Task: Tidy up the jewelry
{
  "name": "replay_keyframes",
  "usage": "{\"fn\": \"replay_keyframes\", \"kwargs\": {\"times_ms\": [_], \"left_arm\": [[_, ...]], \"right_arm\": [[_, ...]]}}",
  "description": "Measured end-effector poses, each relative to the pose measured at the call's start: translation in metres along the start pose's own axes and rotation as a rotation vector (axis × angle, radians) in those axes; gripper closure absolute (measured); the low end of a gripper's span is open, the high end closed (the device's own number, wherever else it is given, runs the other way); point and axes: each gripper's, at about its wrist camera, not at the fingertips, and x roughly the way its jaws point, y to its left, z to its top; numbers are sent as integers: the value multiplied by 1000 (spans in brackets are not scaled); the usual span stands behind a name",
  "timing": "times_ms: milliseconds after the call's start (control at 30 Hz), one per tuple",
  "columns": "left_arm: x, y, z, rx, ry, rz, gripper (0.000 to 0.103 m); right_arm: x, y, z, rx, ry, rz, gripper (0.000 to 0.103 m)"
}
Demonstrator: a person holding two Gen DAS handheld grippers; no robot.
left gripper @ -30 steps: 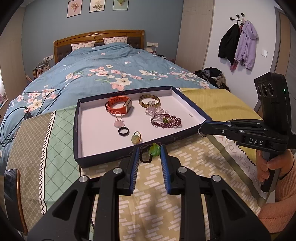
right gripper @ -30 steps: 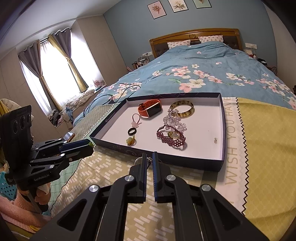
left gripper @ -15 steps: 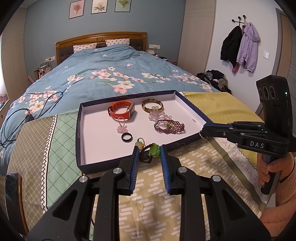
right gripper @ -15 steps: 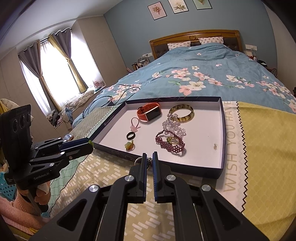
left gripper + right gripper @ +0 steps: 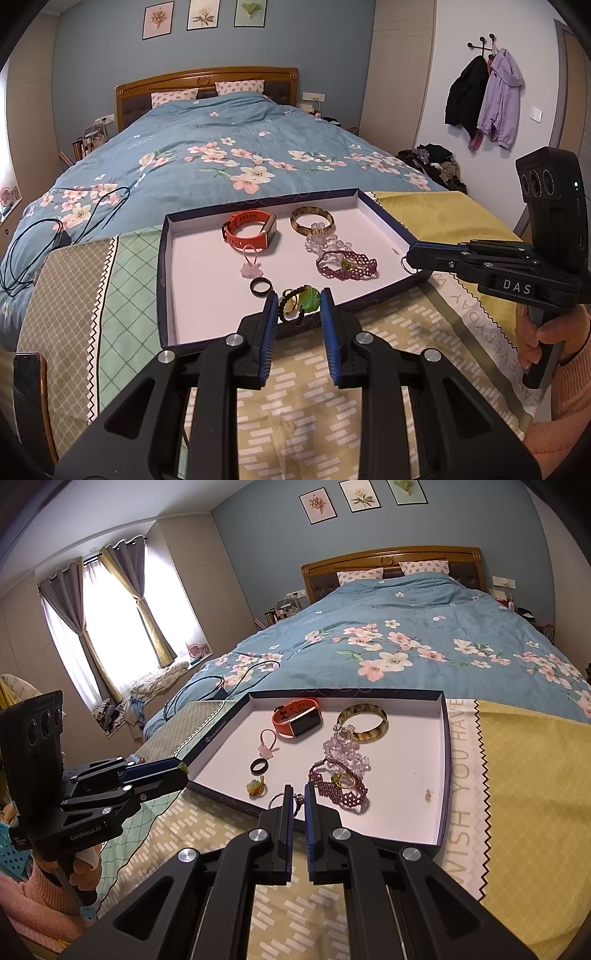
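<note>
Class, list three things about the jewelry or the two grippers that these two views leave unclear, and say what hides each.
1. Right wrist view: silver key ring, mostly hidden by right gripper.
2. Right wrist view: tiny speck in white-lined box, too small to identify.
3. Left wrist view: green pendant with dark beaded cord between left gripper fingers; its lower part is hidden.

This is a bedroom in a home. The bed (image 5: 207,162), with its carved wooden headboard (image 5: 207,79) and blue flowered quilt, fills the middle. Above the headboard three framed flower prints (image 5: 203,16) hang on a blue-grey wall. To the bed's left a curtained window (image 5: 110,627) lets in daylight. To its right, coats (image 5: 484,92) hang on wall hooks above what looks like heaped clothing (image 5: 432,158).
</note>
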Motion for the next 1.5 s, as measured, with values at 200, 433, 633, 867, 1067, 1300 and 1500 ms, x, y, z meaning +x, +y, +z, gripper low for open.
{"fn": "replay_keyframes", "kwargs": {"times_ms": [200,433,633,867,1067,1300,1500], "left_arm": [[3,2,3,-1,-5,7,80],[5,4,8,-4,-10,13,80],[7,5,11,-3,-16,19,80],[9,5,15,-3,-19,22,80],[11,5,17,-3,-18,26,80],[14,8,19,-6,-18,30,80],[18,10,23,-5,-17,35,80]], "right_arm": [[2,0,3,-4,-2,-2,99],[4,0,8,-9,-8,-2,99],[5,1,11,-13,-10,-5,99],[7,1,14,-16,-11,-5,99],[9,1,18,-19,-13,-6,99],[10,1,19,-20,-11,-6,99],[15,0,22,-19,-7,-7,99]]}}
